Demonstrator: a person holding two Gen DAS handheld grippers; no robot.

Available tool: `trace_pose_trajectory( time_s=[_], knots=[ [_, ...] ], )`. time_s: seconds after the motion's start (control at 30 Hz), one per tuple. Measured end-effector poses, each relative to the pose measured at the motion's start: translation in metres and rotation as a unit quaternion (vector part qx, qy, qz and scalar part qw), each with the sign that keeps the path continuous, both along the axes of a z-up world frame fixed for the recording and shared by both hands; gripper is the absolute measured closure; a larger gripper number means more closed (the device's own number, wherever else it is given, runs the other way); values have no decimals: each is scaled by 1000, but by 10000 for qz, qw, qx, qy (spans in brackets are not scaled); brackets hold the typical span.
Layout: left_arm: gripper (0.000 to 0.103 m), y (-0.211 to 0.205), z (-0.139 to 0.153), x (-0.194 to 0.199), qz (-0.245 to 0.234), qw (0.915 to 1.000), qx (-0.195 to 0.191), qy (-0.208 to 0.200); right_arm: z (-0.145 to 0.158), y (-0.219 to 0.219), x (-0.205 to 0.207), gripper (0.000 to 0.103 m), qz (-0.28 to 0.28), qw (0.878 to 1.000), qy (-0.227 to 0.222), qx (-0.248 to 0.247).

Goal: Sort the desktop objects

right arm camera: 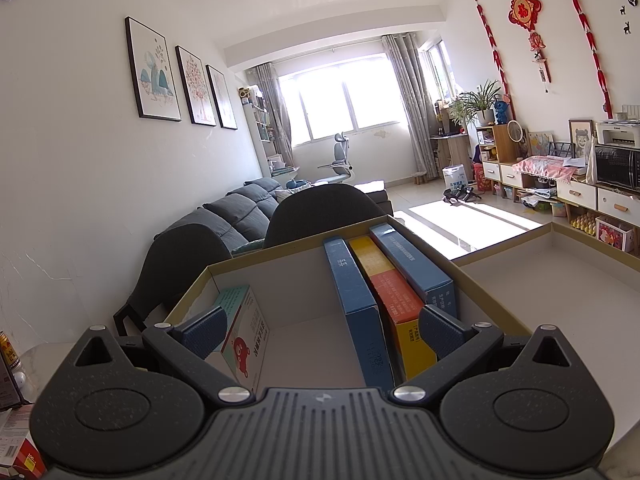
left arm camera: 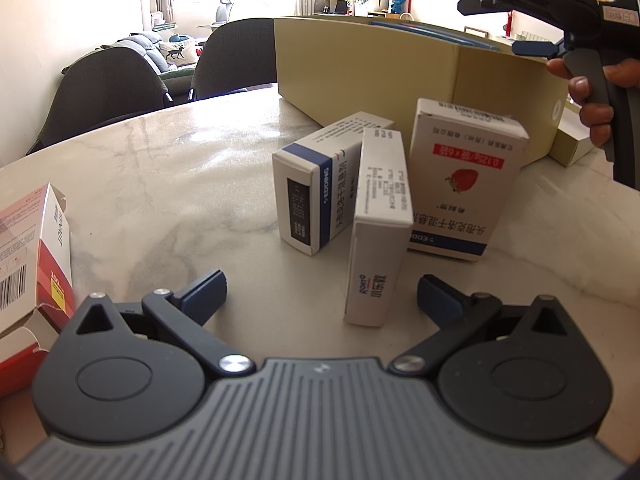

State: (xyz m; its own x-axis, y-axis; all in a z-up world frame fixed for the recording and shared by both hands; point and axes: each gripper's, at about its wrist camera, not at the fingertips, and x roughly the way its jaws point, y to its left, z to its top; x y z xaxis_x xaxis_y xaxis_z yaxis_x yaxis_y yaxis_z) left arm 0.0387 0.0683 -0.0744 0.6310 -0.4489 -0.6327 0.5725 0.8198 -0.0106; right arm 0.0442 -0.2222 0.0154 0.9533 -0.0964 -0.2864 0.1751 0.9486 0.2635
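Note:
Three medicine boxes stand clustered on the marble table (left arm camera: 160, 184): a blue-banded white box (left arm camera: 316, 188), a narrow white box (left arm camera: 380, 232) and a strawberry-print box (left arm camera: 464, 180). My left gripper (left arm camera: 320, 296) is open just in front of the narrow box, touching nothing. A hand holds my right gripper (left arm camera: 504, 26) open above the beige sorting box (left arm camera: 360, 64). In the right wrist view the right gripper (right arm camera: 322, 330) hangs open and empty over that beige box (right arm camera: 192, 284), which holds two blue boxes (right arm camera: 356, 296), a yellow-orange box (right arm camera: 400, 304) and a teal bear-print box (right arm camera: 248, 328).
A torn red-and-white carton (left arm camera: 36, 264) lies at the table's left edge. Two dark chairs (left arm camera: 104, 88) stand behind the table. A second shallow beige tray (right arm camera: 560, 276) sits to the right of the sorting box. A drink can (right arm camera: 8, 354) stands at far left.

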Motion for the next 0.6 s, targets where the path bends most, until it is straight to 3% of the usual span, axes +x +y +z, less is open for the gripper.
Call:
trace_pose_trajectory(
  time_s=[0.6],
  knots=[
    [0,0,0,0,0,10000,0,0,1,-1,-2,1,6,10000,-8,11]
  ],
)
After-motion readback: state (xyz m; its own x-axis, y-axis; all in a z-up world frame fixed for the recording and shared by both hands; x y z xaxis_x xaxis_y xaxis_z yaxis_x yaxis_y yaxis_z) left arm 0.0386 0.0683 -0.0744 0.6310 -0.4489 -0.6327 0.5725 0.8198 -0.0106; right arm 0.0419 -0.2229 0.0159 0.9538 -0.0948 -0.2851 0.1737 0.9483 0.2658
